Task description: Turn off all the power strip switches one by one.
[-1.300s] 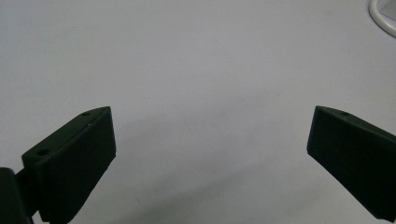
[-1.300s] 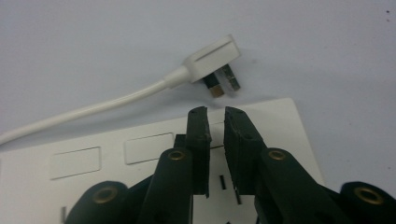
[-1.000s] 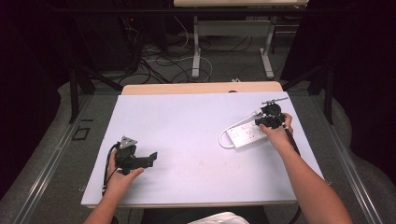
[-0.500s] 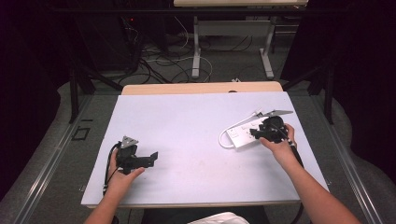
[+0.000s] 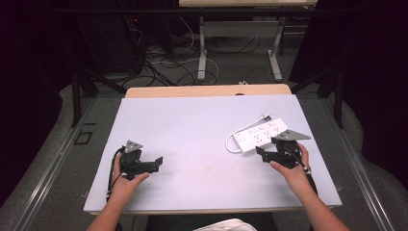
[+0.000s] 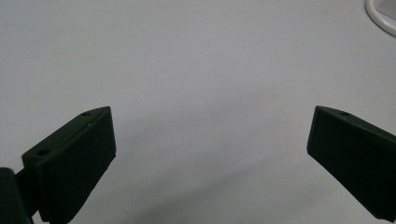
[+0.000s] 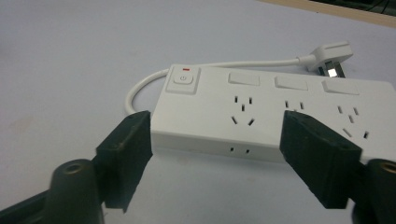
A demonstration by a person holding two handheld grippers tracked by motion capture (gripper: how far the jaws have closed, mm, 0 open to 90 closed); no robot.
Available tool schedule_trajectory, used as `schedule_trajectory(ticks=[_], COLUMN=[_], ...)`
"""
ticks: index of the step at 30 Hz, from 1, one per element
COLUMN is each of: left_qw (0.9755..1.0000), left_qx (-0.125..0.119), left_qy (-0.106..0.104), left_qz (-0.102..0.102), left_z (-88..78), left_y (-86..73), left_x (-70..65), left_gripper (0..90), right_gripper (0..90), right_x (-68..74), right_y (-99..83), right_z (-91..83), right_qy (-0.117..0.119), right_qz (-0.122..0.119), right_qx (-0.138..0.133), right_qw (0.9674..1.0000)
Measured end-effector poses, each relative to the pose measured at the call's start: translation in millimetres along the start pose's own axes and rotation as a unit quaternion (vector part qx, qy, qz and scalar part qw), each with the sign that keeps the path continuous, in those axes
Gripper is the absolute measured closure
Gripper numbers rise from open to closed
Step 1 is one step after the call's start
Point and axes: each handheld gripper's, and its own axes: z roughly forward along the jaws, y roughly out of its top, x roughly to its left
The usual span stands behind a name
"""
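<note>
A white power strip [image 5: 260,134] lies on the right of the pale table [image 5: 202,130], its cord looped at the left end and its plug [image 5: 266,116] at the far side. My right gripper [image 5: 260,153] hovers just near of the strip, pointing left. In the right gripper view the strip [image 7: 280,109], with its red-marked switch [image 7: 183,79] and plug [image 7: 331,55], lies just beyond the right gripper [image 7: 217,119]. Its jaws have just been opening and hold nothing. My left gripper [image 5: 157,164] rests at the front left, open and empty; in the left gripper view the left gripper [image 6: 212,112] has bare tabletop between its jaws.
The strip's white cord [image 6: 380,11] curves into the top right corner of the left gripper view. A wooden table edge [image 5: 207,90] borders the far side. Beyond it are desk legs [image 5: 202,53] and cables on the floor [image 5: 163,65].
My right gripper has drawn back toward the person, from over the strip's far right end to its near edge. The left gripper and the strip have stayed put.
</note>
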Motion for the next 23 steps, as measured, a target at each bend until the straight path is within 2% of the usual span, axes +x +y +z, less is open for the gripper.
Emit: schedule_trajectory(ticks=[2, 4, 6, 8, 10, 13, 14, 16, 17, 22, 23], left_qw=[1.0000, 1.0000, 1.0000, 1.0000, 1.0000, 1.0000, 1.0000, 1.0000, 1.0000, 1.0000, 1.0000], left_qx=[-0.001, 0.001, 0.002, 0.004, -0.001, 0.002, 0.003, 0.005, 0.000, -0.006, 0.003], left_qy=[-0.001, 0.000, 0.000, -0.001, -0.002, -0.002, -0.001, -0.003, -0.002, 0.000, -0.004], left_qz=[-0.002, -0.003, -0.003, -0.002, -0.003, -0.003, -0.003, 0.000, -0.005, -0.003, -0.002], left_z=[0.5, 0.6, 0.8, 0.4, 0.3, -1.2, -1.5, -2.7, -2.0, -0.9, -2.2], left_y=[0.0, 0.1, 0.1, 0.5, 0.5, 1.1, 1.2, 1.6, 1.5, 1.1, 1.9], left_x=[-0.2, -0.1, -0.1, 0.0, 0.0, 0.6, 0.7, 1.3, 0.3, -0.1, 0.6], left_gripper=[1.1, 1.1, 1.1, 1.1, 1.1, 1.1, 1.1, 1.1, 1.1, 1.1, 1.1], right_gripper=[15.9, 14.8, 12.3, 5.6, 0.0, 0.0, 0.0, 0.0, 0.0, 0.0, 0.0], right_x=[1.2, 1.2, 0.1, -1.5, -2.9, -5.0, -7.4, -9.3, -9.5, -11.5, -11.2], right_y=[-5.6, -11.2, -16.8, -21.6, -25.2, -28.9, -29.9, -32.0, -32.9, -33.4, -33.1], right_z=[-0.8, -1.3, -1.2, -1.6, -2.1, -3.8, -3.5, -2.4, -2.3, -1.3, -1.5], right_qy=[-0.002, -0.006, -0.005, -0.009, -0.012, -0.036, -0.038, -0.040, -0.043, -0.046, -0.046], right_qz=[0.003, 0.012, 0.016, 0.013, 0.024, 0.024, 0.020, 0.028, 0.031, 0.029, 0.033], right_qx=[-0.001, 0.004, -0.004, -0.012, -0.013, -0.010, -0.007, 0.000, 0.004, 0.003, 0.003], right_qw=[1.0000, 0.9999, 0.9999, 0.9998, 0.9996, 0.9990, 0.9990, 0.9988, 0.9986, 0.9985, 0.9984])
